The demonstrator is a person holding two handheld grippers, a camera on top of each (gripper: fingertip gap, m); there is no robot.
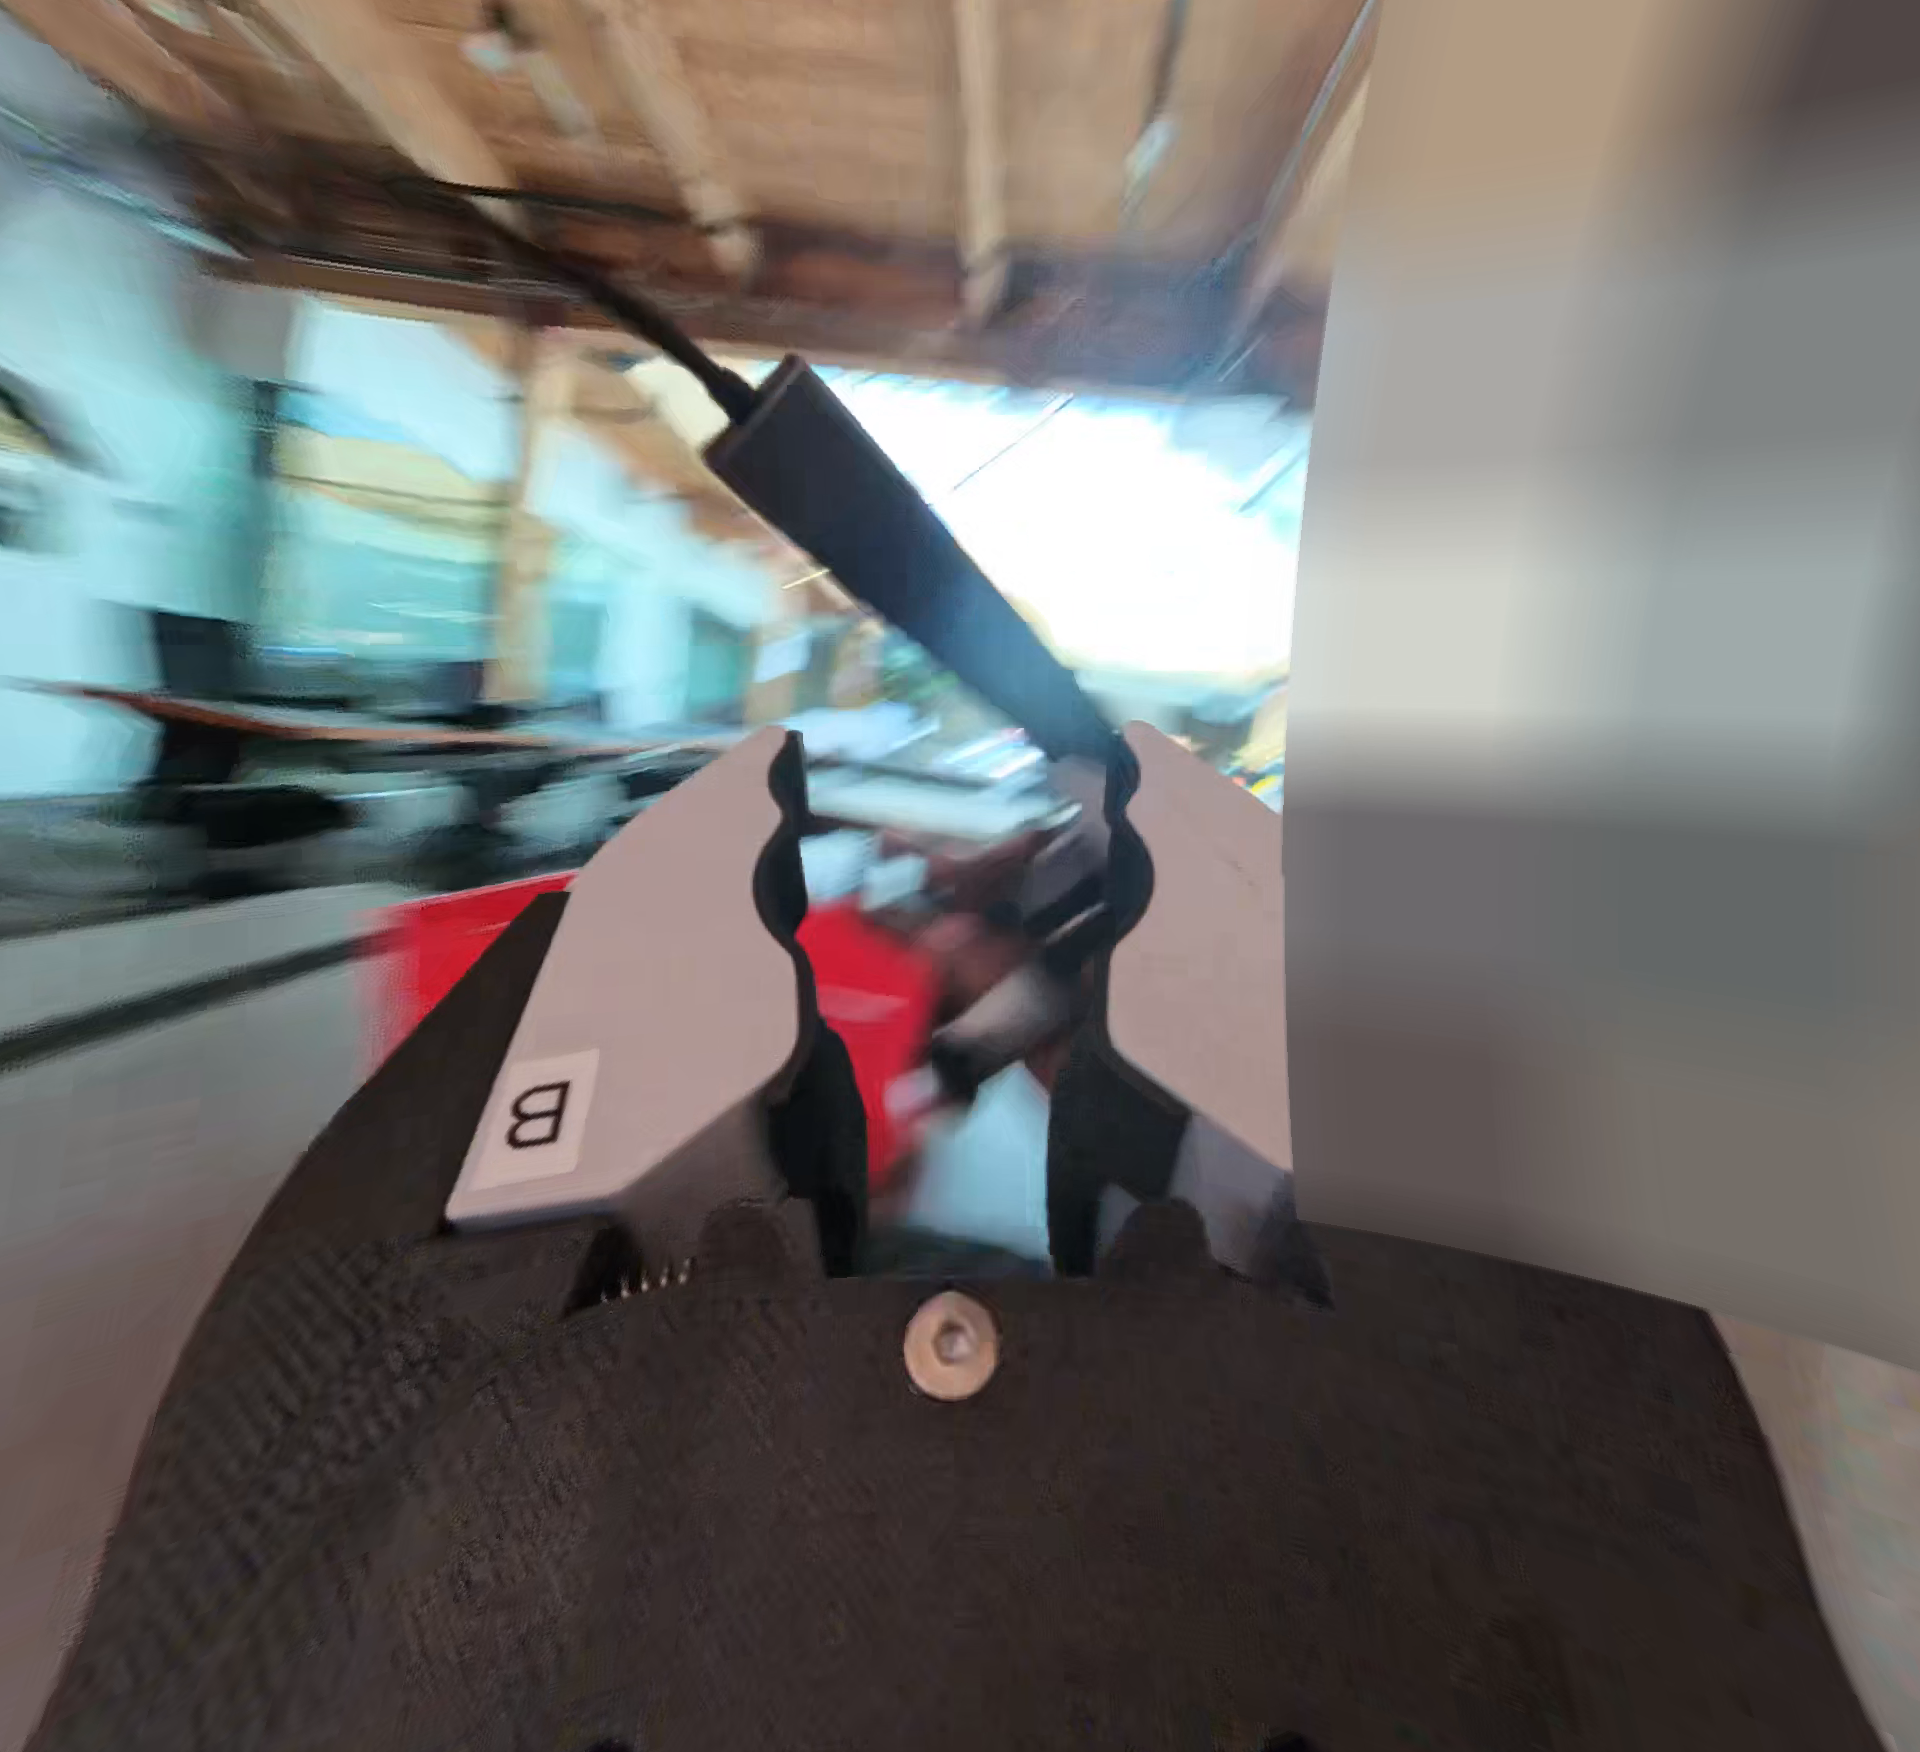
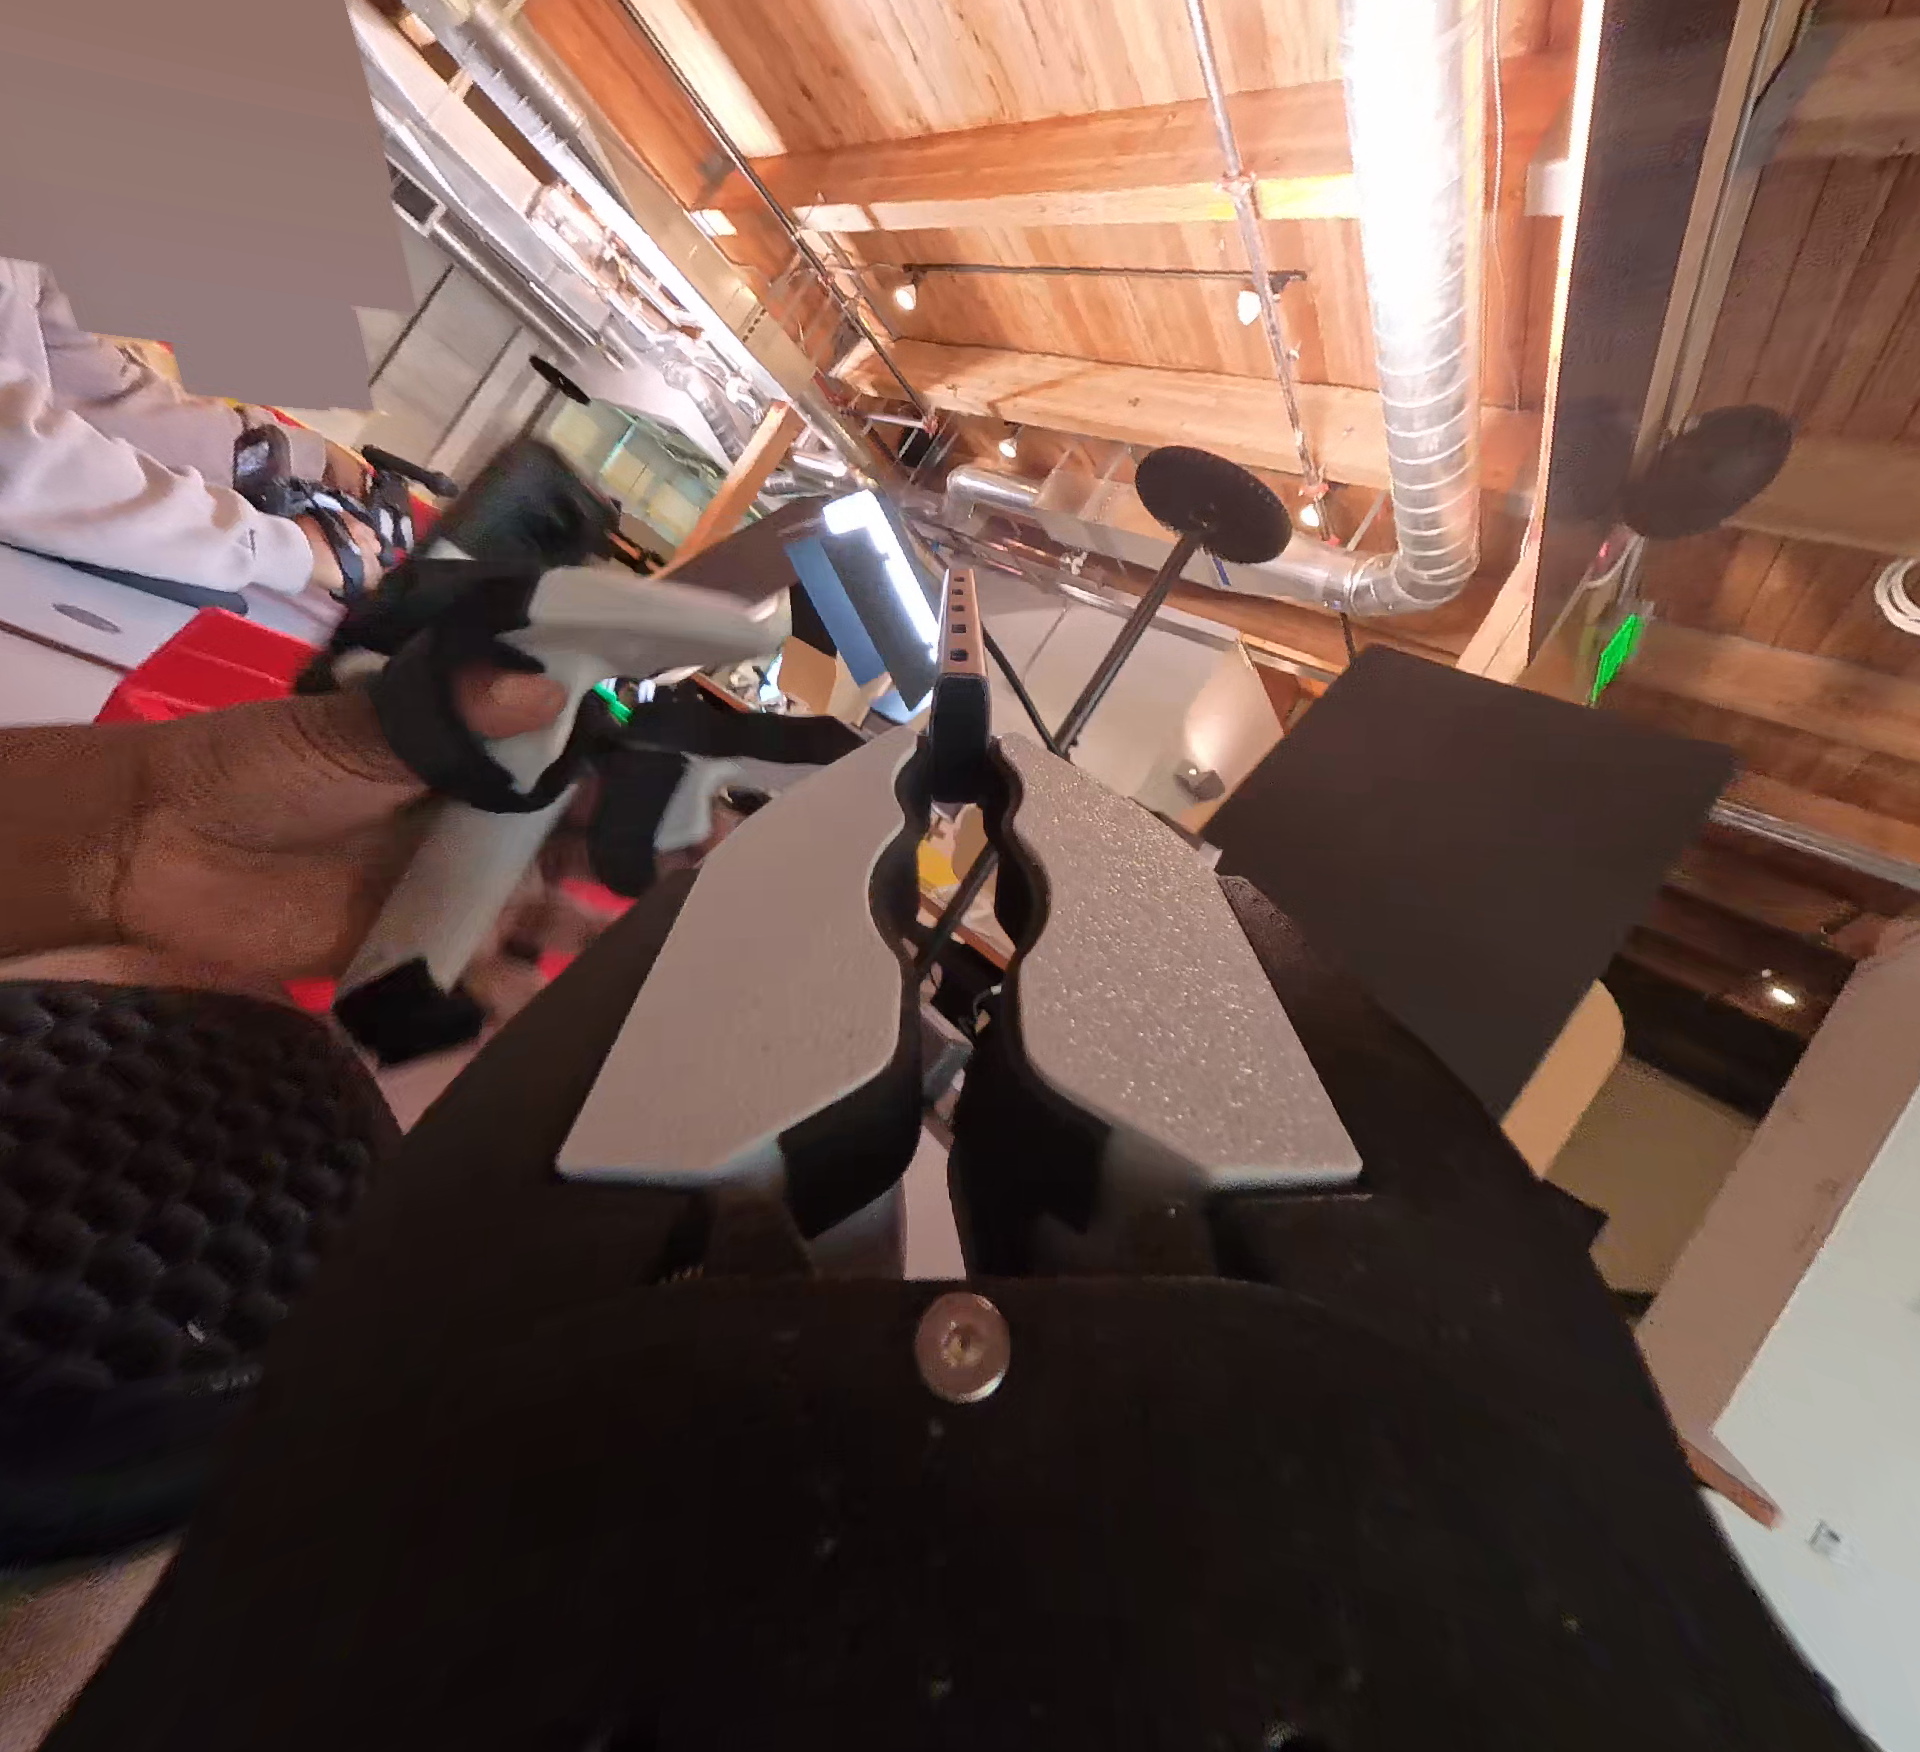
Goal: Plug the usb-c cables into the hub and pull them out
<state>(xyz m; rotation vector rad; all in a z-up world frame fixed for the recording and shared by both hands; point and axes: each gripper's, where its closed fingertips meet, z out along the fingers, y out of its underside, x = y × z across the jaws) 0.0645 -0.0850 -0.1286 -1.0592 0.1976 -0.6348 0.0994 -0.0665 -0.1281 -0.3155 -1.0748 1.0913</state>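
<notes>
The hub (image 2: 958, 653) is a slim dark bar with a row of ports, and it points up and away. My right gripper (image 2: 956, 752) is shut on its near end. In the blurred left wrist view the hub (image 1: 904, 559) runs diagonally from a black cable (image 1: 623, 300) at its far end down to my right fingertip. My left gripper (image 1: 956, 741) has its jaws wide apart and nothing between them. It also shows in the right wrist view (image 2: 774, 616), held by a hand (image 2: 208, 829) to the left of the hub and clear of it. I see no loose usb-c plug.
A red box (image 2: 197, 663) and a person's white sleeve (image 2: 125, 476) are at the left. A black stand with a disc (image 2: 1210, 497) and a black panel (image 2: 1455, 850) stand behind the hub. A black dimpled pad (image 2: 135, 1183) is at lower left. My right fingertips sit around 5 centimetres from my left ones.
</notes>
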